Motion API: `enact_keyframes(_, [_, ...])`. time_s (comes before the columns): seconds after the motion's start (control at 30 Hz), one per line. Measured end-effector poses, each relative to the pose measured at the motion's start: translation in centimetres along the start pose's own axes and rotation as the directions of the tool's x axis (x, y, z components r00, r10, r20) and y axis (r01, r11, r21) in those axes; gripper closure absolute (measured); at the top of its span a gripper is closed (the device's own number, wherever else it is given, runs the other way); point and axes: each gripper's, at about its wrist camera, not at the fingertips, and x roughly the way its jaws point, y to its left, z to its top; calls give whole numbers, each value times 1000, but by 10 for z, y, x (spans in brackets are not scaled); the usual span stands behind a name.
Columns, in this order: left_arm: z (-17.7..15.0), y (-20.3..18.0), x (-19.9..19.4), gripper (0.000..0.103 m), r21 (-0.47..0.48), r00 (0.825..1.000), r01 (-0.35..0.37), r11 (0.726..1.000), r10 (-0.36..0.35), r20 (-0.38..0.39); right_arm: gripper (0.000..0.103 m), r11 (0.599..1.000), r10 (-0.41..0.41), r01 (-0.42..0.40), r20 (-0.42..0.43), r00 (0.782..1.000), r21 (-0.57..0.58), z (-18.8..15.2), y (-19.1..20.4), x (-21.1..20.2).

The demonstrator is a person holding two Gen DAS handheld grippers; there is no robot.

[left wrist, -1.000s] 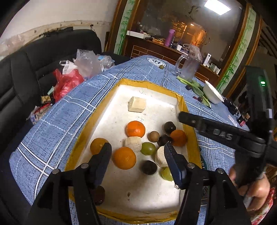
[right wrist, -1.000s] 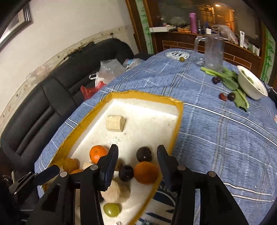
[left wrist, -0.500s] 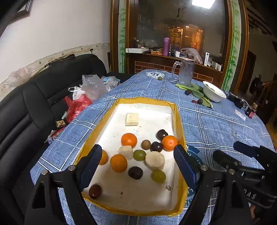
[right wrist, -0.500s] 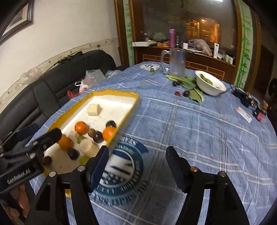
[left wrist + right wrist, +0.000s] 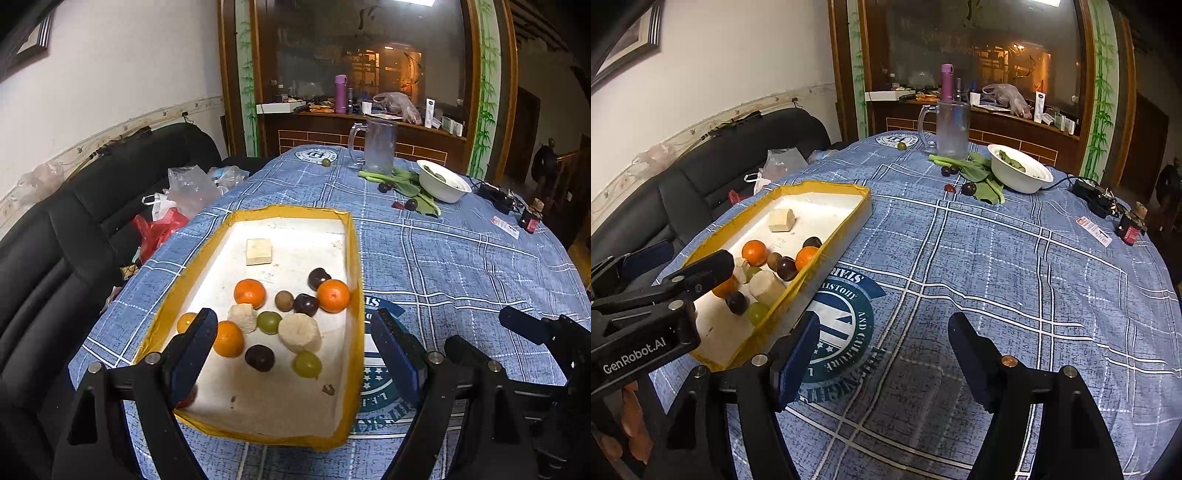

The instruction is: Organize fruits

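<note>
The worktop (image 5: pixel 997 258) carries a yellow-rimmed tray (image 5: pixel 352 258) on its left side, where most fruit (image 5: pixel 295 310) already lies in a loose heap. Judging by this, sorting is well along. A few dark plums (image 5: pixel 967 188) remain far off beside the white bowl (image 5: pixel 1019 170) and greens. The left gripper (image 5: pixel 291 343) hovers wide and empty over the tray; the right gripper (image 5: pixel 882 350) is opening, nothing between its fingers.

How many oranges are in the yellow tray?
4 oranges: one by the right wall, one mid-tray, one beside the left gripper's finger, and one half hidden behind that finger. More could be hidden there.
</note>
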Motion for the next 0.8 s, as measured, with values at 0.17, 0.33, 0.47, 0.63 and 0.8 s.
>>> enact_keyframes(0.17, [2,-5,1,19,9,1000,8,1000,-8,1,26,1000,-3,3,3,1000,5,-1,-3,-2])
enact_keyframes(0.33, [2,-4,1,19,8,1000,8,1000,-8,5,24,1000,-3,3,0,1000,5,-2,-2,0])
enact_keyframes(0.47, [2,-1,2,18,-2,1000,9,1000,-9,8,23,1000,2,-2,-8,1000,-5,-4,2,2])
enact_keyframes(0.63, [2,2,2,18,-12,1000,9,1000,-9,15,22,1000,2,-3,-12,1000,-27,-7,10,4])
enact_keyframes(0.8, [1,5,1,18,-23,1000,9,1000,-9,24,21,999,5,-5,-16,1000,-36,-9,17,5])
